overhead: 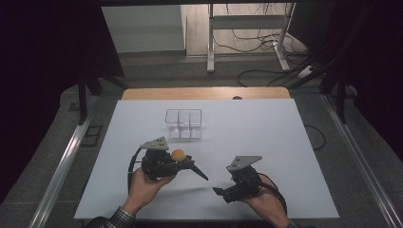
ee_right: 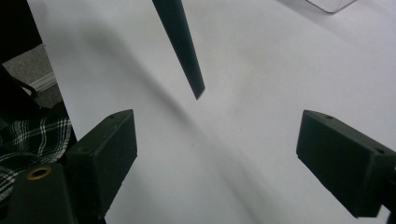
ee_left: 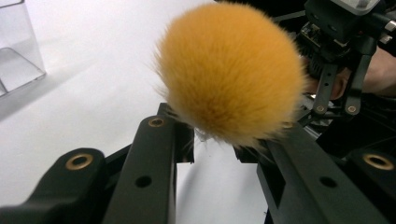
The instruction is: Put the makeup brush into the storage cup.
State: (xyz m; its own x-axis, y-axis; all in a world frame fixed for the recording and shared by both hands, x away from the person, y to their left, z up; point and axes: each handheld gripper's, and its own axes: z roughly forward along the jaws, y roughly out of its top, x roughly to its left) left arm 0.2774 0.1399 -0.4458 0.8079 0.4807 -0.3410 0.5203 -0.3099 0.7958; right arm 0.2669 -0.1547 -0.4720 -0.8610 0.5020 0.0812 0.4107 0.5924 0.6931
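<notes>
A brush with a fluffy orange head (overhead: 178,154) and a black tapered handle (overhead: 199,172) is held above the white table. My left gripper (overhead: 183,164) is shut on it just below the head. In the left gripper view the orange head (ee_left: 231,70) bulges over the two black jaws of the left gripper (ee_left: 215,140). My right gripper (overhead: 221,192) sits to the right and nearer the front edge, open with nothing between its fingers. In the right gripper view the handle tip (ee_right: 194,79) hangs beyond the wide-apart jaws of the right gripper (ee_right: 226,149).
A clear plastic box with compartments (overhead: 184,124) stands on the white table sheet (overhead: 266,142) behind the grippers, and its corner (ee_left: 14,56) is at the left of the left gripper view. Metal rails run along both table sides. Cables lie on the floor beyond.
</notes>
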